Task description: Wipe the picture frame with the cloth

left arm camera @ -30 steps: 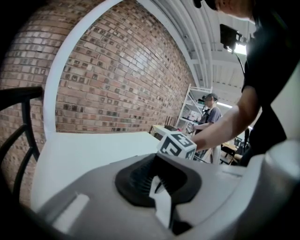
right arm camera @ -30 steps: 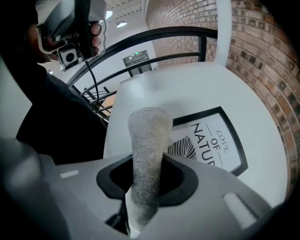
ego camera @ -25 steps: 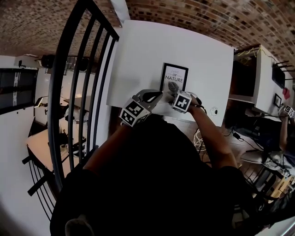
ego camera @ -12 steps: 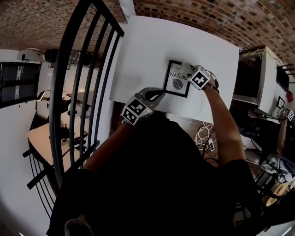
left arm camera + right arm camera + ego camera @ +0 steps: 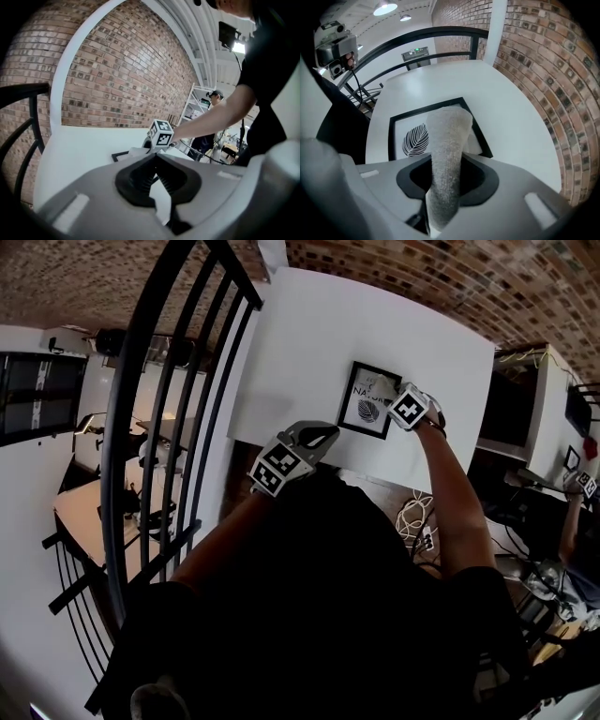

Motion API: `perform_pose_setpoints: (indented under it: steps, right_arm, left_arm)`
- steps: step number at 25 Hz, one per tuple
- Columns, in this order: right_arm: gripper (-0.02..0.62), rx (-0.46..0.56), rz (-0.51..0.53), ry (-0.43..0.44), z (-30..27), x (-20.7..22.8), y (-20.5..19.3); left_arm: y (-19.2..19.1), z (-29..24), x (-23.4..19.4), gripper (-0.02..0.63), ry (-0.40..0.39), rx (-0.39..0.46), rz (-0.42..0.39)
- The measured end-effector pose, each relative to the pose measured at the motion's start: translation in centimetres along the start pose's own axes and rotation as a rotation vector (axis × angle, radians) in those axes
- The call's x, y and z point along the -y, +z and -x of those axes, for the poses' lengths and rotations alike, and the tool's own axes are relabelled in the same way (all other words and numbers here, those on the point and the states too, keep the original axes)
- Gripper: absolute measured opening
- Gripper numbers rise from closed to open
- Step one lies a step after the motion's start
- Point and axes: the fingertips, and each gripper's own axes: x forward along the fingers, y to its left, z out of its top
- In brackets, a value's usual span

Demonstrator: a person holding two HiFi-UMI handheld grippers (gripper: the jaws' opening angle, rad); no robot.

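A black picture frame [image 5: 367,401] with a leaf print hangs on the white wall panel [image 5: 300,343]. My right gripper [image 5: 390,394] is shut on a grey cloth [image 5: 381,383], which is pressed against the frame's upper right part. In the right gripper view the cloth [image 5: 444,150] stands up from between the jaws of the gripper [image 5: 445,180] and covers the middle of the frame [image 5: 396,123]. My left gripper [image 5: 321,435] hovers shut and holds nothing, below and left of the frame. The left gripper [image 5: 157,163] view shows the frame's corner [image 5: 120,155].
A black metal railing [image 5: 178,381] curves along the left. Brick wall [image 5: 422,277] surrounds the white panel. A white shelf unit [image 5: 525,399] stands to the right, with cables [image 5: 412,517] on the floor below. Another person [image 5: 213,96] stands far off.
My right gripper has carried the cloth from the frame's lower part, over the leaf, up to its upper right. The left gripper has stayed about where it was.
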Motion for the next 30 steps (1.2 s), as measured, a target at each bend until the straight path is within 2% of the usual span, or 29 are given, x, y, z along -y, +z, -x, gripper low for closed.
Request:
perform_pose_setpoints:
  steps: [4, 11, 17, 20, 25, 27, 30]
  right_arm:
    - [0.114, 0.05, -0.009, 0.019, 0.4, -2.4, -0.1]
    - [0.114, 0.156, -0.108, 0.084, 0.6, -6.8, -1.9]
    - [0.114, 0.228, -0.151, 0.063, 0.7, -9.0, -2.8]
    - [0.114, 0.241, -0.187, 0.048, 1.2, -9.8, -3.1]
    - [0.114, 0.22, -0.143, 0.063, 1.9, -12.1, -3.2]
    - [0.115, 0.274, -0.167, 0.062, 3.1, -12.5, -2.3]
    - [0.115, 0.476, -0.277, 0.05, 6.7, -12.0, 0.8]
  left_arm:
    - [0.4, -0.4, 0.0, 0.002, -0.016, -0.002, -0.007]
    - [0.6, -1.8, 0.6, 0.002, -0.045, -0.023, -0.032]
    - [0.5, -2.8, 1.3, 0.002, -0.067, -0.036, -0.045]
    - [0.4, -3.1, 1.6, 0.002, -0.07, -0.038, -0.046]
    - [0.3, -3.4, 1.9, 0.002, -0.074, -0.052, -0.031]
    - [0.5, -3.4, 2.2, 0.002, -0.074, -0.056, -0.026]
    - [1.1, -3.4, 2.1, 0.002, -0.065, -0.038, -0.037]
